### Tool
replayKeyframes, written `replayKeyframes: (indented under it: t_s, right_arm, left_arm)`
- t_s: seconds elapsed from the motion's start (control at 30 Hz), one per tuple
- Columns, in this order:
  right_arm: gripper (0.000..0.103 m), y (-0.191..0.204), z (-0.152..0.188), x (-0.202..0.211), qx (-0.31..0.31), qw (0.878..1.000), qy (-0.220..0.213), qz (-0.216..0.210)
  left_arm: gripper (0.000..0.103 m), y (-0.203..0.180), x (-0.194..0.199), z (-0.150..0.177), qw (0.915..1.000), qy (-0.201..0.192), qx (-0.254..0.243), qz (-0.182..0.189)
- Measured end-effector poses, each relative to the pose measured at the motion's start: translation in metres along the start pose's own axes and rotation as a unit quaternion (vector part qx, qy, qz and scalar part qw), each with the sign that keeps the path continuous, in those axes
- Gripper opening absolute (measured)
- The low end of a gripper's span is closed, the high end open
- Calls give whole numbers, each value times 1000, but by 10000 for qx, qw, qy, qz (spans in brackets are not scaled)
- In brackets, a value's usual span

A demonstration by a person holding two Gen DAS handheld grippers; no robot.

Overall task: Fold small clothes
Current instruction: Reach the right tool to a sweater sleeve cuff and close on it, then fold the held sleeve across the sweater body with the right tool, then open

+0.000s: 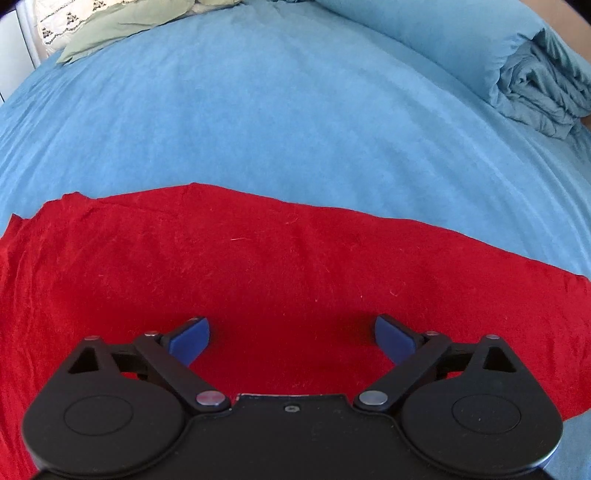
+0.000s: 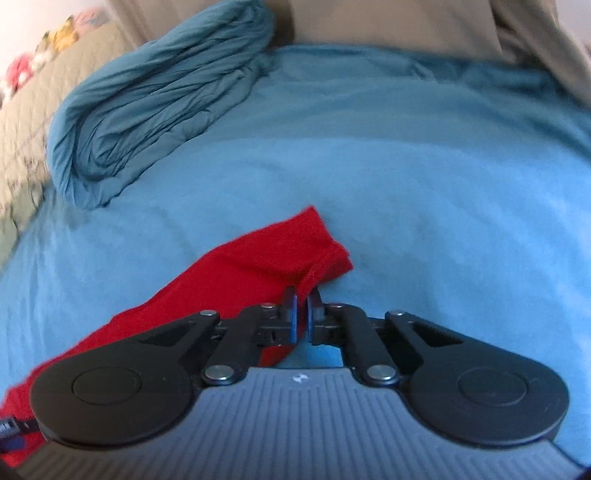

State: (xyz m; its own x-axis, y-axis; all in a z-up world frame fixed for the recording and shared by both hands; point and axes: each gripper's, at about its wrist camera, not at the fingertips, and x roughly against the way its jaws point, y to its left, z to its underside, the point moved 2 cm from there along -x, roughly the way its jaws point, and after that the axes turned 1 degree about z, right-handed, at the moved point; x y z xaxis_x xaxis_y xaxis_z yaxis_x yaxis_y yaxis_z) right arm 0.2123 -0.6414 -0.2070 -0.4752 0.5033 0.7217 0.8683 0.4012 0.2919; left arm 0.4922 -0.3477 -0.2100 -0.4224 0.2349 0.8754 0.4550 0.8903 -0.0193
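A red garment (image 1: 258, 266) lies spread flat on the blue bedsheet (image 1: 280, 122). My left gripper (image 1: 291, 338) is open, its blue pads (image 1: 190, 341) wide apart just above the red cloth, holding nothing. In the right wrist view the red garment (image 2: 258, 266) runs from the lower left to a corner ahead of my fingers. My right gripper (image 2: 303, 314) is shut on an edge of that corner, which bunches up between the pads.
A folded blue duvet (image 1: 532, 74) lies at the far right of the bed; it also shows in the right wrist view (image 2: 147, 110). A green pillow (image 1: 122, 26) sits at the far left. Beige fabric (image 2: 406, 26) lies beyond the sheet.
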Motion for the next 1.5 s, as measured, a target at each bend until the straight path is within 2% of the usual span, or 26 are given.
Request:
replayKeyframes:
  t_s: [0.13, 0.27, 0.37, 0.47, 0.57, 0.63, 0.77, 0.87, 0.93, 1.03, 1.1, 1.2, 1.27, 1.3, 1.37, 1.4, 1.5]
  right_arm:
    - [20, 35, -10, 23, 369, 9990, -112, -227]
    - [20, 90, -24, 48, 637, 9947, -169, -791]
    - [20, 141, -26, 65, 809, 9877, -159, -1331]
    - [20, 209, -15, 88, 1067, 9733, -72, -2030]
    - [20, 287, 15, 114, 1418, 9482, 115, -2841]
    - [20, 339, 46, 132, 1665, 9222, 323, -3475]
    - [20, 424, 134, 166, 2215, 8538, 712, -4657]
    - [20, 469, 215, 174, 2665, 8086, 1088, -5132]
    - [20, 489, 271, 174, 3109, 7890, 1291, -5139]
    - [20, 499, 331, 164, 3577, 7747, 1554, -4977]
    - [20, 496, 359, 163, 3883, 7689, 1553, -4837]
    - [20, 486, 383, 159, 4345, 7547, 1468, -4691]
    - [25, 475, 391, 154, 4567, 7457, 1400, -4646]
    - [31, 474, 396, 154, 4674, 7432, 1339, -4596]
    - [63, 474, 403, 158, 4881, 7329, 1270, -4566]
    - [74, 475, 402, 159, 4937, 7297, 1206, -4575]
    - [82, 463, 388, 168, 5020, 7313, 996, -4509]
  left_arm:
    - [98, 2, 0, -7, 9998, 160, 72, 78]
    - [92, 19, 11, -16, 9989, 280, 286, 237]
    - [92, 54, 37, -19, 9974, 175, 606, 340]
    - [98, 112, 73, -18, 9969, -57, 783, 95]
    - [100, 173, 106, -6, 9955, -311, 823, -355]
    - [100, 218, 124, 6, 9926, -411, 877, -739]
    - [100, 303, 145, 44, 9826, -534, 1084, -1412]
    - [100, 359, 148, 77, 9766, -292, 1362, -1639]
    - [100, 386, 148, 92, 9744, -156, 1615, -1554]
    - [100, 413, 151, 111, 9710, -91, 1956, -1370]
    - [100, 420, 155, 122, 9702, -75, 2071, -1252]
    - [100, 425, 159, 123, 9724, -116, 2049, -1106]
    - [100, 423, 155, 123, 9740, -179, 2022, -1006]
    - [100, 421, 153, 124, 9747, -206, 2020, -938]
    - [100, 415, 153, 121, 9761, -239, 2038, -722]
    - [100, 412, 151, 119, 9767, -249, 2047, -602]
    - [99, 397, 145, 116, 9793, -234, 1997, -248]
